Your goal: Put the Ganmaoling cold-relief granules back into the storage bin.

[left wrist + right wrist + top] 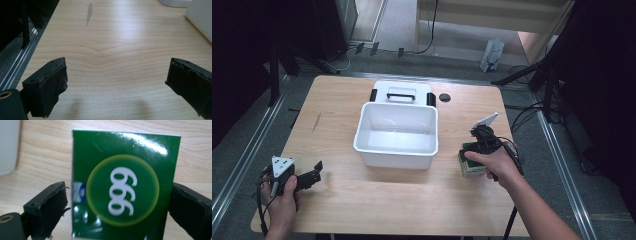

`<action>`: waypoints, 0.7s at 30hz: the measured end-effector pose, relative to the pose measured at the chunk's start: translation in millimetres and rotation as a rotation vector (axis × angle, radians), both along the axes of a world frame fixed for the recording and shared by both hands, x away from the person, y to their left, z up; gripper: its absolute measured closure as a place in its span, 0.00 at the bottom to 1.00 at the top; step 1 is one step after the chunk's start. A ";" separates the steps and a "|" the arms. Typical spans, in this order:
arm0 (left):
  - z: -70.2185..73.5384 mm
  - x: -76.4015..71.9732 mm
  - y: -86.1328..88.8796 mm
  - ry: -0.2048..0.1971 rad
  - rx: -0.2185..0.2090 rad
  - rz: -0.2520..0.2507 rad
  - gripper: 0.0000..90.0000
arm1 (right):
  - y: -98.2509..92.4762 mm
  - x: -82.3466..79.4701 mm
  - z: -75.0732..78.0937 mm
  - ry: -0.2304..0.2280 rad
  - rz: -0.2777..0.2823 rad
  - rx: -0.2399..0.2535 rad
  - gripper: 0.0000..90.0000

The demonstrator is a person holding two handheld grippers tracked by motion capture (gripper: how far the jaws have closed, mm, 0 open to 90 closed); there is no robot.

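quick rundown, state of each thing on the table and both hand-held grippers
white bin: open, looks empty, upright mid-table
lid: off, lying flat behind the bin
green box: on the table, between the right jaws
right hand-held gripper: jaws either side of the box, grip not clear
left hand-held gripper: open, holding nothing

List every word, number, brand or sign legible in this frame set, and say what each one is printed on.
"999": white digits in a yellow-ringed circle on the face of the green box between the right gripper's jaws; seen turned on its side, so it could as well be "666".
Small blue patch with white marks at that box's left edge: too blurred to read.
White bin, its lid and the table: no text.
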State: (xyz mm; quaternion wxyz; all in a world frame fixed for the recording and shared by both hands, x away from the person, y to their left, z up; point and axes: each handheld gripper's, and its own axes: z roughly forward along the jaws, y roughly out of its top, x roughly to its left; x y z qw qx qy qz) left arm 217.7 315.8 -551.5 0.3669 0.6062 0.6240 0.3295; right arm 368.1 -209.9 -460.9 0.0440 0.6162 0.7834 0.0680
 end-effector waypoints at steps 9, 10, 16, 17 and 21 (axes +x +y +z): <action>0.1 0.0 -0.5 0.000 0.004 -0.008 0.04 | -1.2 5.4 -7.4 0.005 0.057 -0.010 0.16; 0.1 0.0 -0.5 0.000 0.004 -0.008 0.04 | -1.7 5.7 -7.2 0.004 0.062 -0.009 0.16; 0.1 -0.2 -0.8 0.000 0.007 -0.008 0.04 | -0.7 5.5 -5.6 -0.024 0.122 -0.044 0.19; 0.2 -0.3 -0.7 0.001 0.007 -0.008 0.04 | 0.9 5.4 -4.6 -0.020 0.158 -0.050 0.19; 0.2 -0.3 -0.7 0.001 0.008 -0.008 0.04 | 3.0 6.1 4.1 -0.038 0.200 -0.046 0.19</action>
